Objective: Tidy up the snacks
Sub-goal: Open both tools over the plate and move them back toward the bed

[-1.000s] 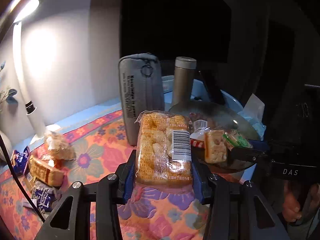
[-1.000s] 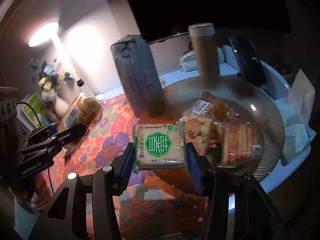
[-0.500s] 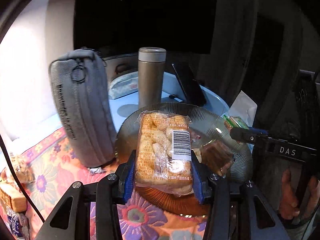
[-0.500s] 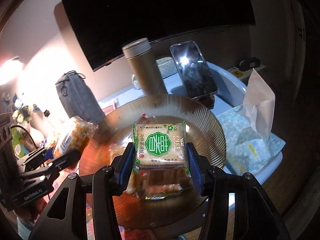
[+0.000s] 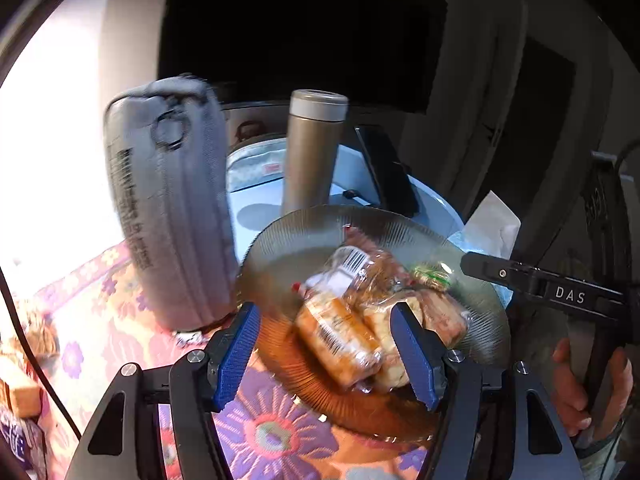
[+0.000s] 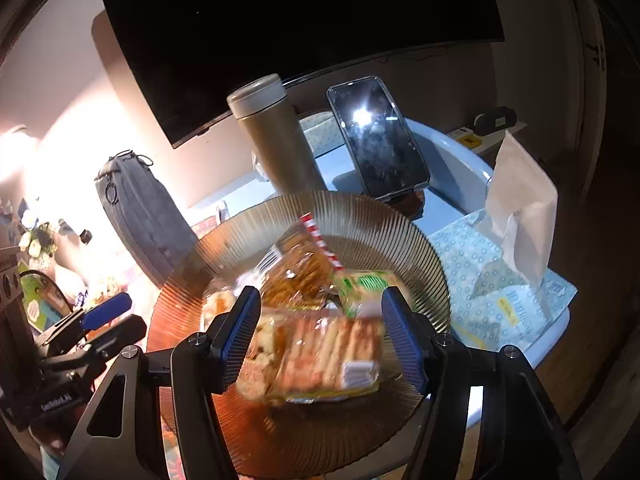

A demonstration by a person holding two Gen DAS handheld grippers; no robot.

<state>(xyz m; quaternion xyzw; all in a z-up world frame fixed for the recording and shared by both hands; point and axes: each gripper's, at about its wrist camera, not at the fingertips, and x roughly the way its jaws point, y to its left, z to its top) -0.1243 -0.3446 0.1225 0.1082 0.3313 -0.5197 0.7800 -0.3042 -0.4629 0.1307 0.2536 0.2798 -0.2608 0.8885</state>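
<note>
Both the left gripper [image 5: 326, 354] and right gripper [image 6: 320, 334] hover wide open, holding nothing, over the glass plate [image 6: 372, 216]. Snack packets [image 6: 320, 344] lie heaped at plate centre. Risk: loose pile slides off toward the thermos [image 6: 272, 136] side if nudged.

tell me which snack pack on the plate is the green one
The green-printed pack at the pile's right edge on the glass plate; the others are orange or clear-wrapped.

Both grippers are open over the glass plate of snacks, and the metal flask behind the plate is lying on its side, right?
Not quite. The metal flask stands upright behind the glass plate, as the left wrist view shows. The rest holds: the left gripper and the right gripper are open over the snacks.
</note>
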